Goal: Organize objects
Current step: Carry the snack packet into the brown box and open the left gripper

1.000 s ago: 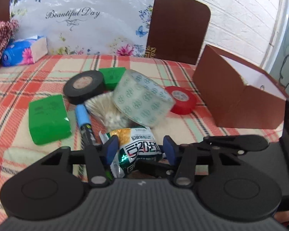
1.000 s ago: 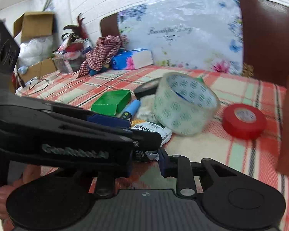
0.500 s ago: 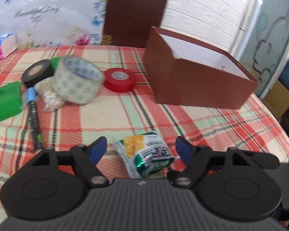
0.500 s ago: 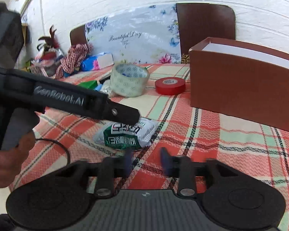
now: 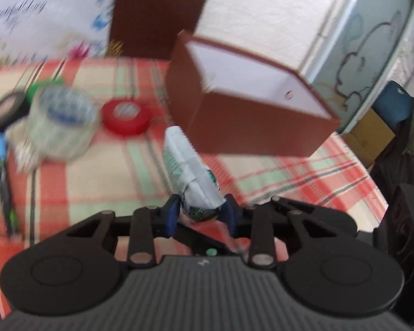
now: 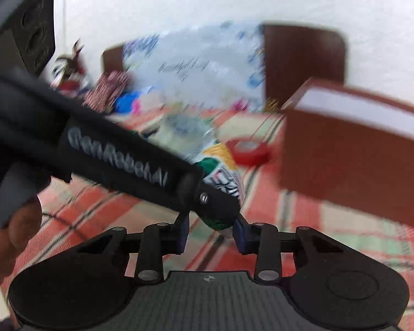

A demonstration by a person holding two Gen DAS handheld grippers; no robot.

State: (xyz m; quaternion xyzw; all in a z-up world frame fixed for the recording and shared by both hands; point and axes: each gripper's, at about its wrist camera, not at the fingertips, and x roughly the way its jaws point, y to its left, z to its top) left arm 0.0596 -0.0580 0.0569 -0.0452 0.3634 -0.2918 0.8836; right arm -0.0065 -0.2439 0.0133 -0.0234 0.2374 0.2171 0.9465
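Note:
My left gripper [image 5: 202, 215] is shut on a green and white snack packet [image 5: 191, 171] and holds it up above the checked tablecloth [image 5: 124, 176]. The packet stands on end, just in front of the brown open box [image 5: 251, 121]. In the right wrist view the left gripper [image 6: 207, 198] crosses from the left with the packet [image 6: 223, 173] at its tip. My right gripper [image 6: 211, 233] sits just below that tip, its jaws a little apart and holding nothing.
A red tape roll [image 5: 125, 114], a large clear tape roll [image 5: 63, 121], a black tape roll [image 5: 7, 109] and a blue-capped marker [image 5: 1, 165] lie left of the box. Chair backs [image 5: 157, 16] and a floral sheet stand behind the table. Both views are blurred.
My left gripper has closed on the snack packet and lifted it off the cloth toward the brown box. Both views have swung upward.

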